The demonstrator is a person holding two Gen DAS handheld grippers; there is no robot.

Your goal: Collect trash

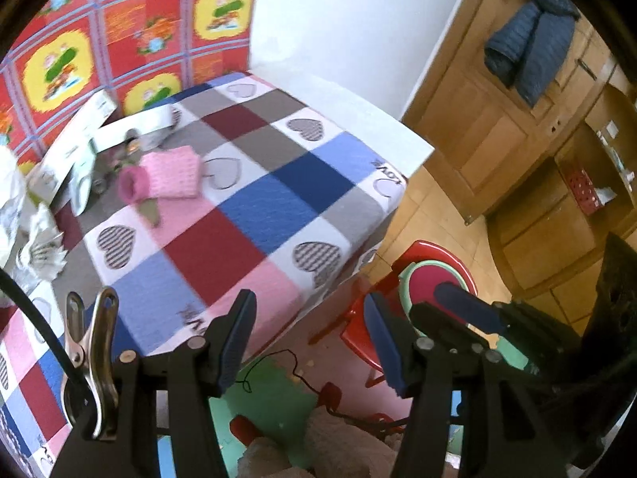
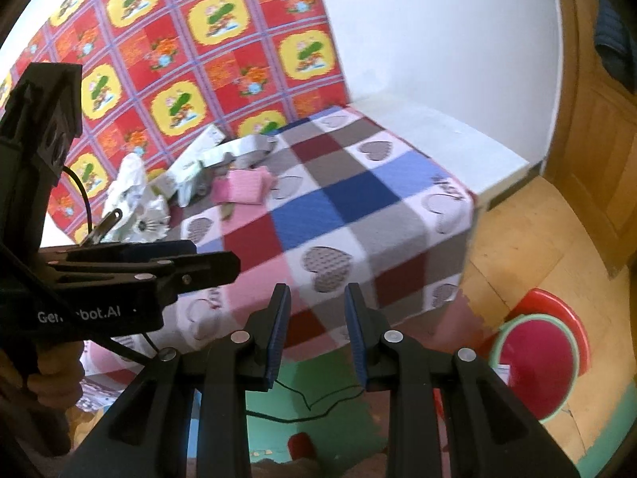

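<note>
Fingers, both pairs: standing apart with nothing between them. Left gripper [image 1: 310,342] is spreading wide; right gripper [image 2: 316,334] is showing a narrower gap, through which only the floor mat and bed edge are visible. Both are hanging over the near edge of the bed [image 2: 450,239], well apart from the trash.

Trash, location: lying at the far left of the checked blanket, against the red patterned wall. Entries: crumpled white paper [image 2: 127,183], a pleated white paper piece [image 2: 149,225], and flattened white cartons [image 1: 75,151]. A pink knitted item [image 1: 171,175] is lying just beside the cartons; whether it counts as trash I cannot tell.

Receptacle, probable: a red basin with a green rim [image 2: 535,374] is sitting on a red stool, on the floor at the near right.

Risks, judged:
- Light, crumpled paper is liable to slip from a shallow pinch, or scatter if nudged.
- Closing low on the pile is likely to catch the blanket along with the paper.
- Flat cartons are offering little edge to grip.
- Grabbing the pink item by mistake, since it is touching or nearly touching the cartons.
- Two grippers are working close together; they could knock each other while reaching left.
- A black cable [image 2: 302,398] is trailing on the mat below, a possible snag.
</note>
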